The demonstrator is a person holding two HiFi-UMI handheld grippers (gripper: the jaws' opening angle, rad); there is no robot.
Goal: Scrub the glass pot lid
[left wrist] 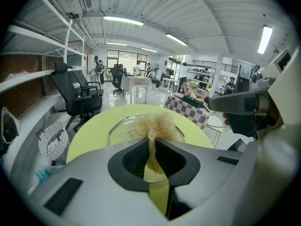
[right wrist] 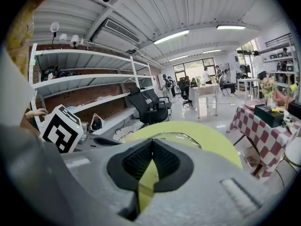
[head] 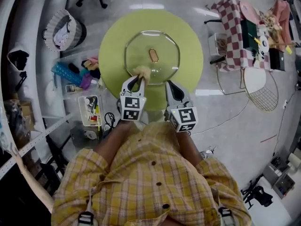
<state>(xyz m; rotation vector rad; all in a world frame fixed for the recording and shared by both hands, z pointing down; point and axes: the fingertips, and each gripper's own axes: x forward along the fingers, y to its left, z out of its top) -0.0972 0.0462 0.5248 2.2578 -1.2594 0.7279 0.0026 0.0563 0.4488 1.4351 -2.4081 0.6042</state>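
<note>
A large glass pot lid (head: 152, 56) with a brown knob lies flat on a round yellow-green table (head: 188, 36). My left gripper (head: 137, 80) is shut on a tan fibrous scrubber (head: 142, 72), whose tuft rests on the lid's near rim. In the left gripper view the scrubber (left wrist: 153, 126) fans out past the closed jaws over the lid (left wrist: 123, 125). My right gripper (head: 170, 85) hovers shut and empty at the table's near edge, just right of the left one. In the right gripper view the lid (right wrist: 176, 137) lies ahead beyond the closed jaws.
A checkered-cloth table (head: 235, 34) with clutter stands to the right, beside a wire chair (head: 258, 91). To the left are a lined basket (head: 61, 29), a blue tray (head: 68, 72) and a bin of tools (head: 90, 109). Black office chairs (left wrist: 80, 95) stand beyond the table.
</note>
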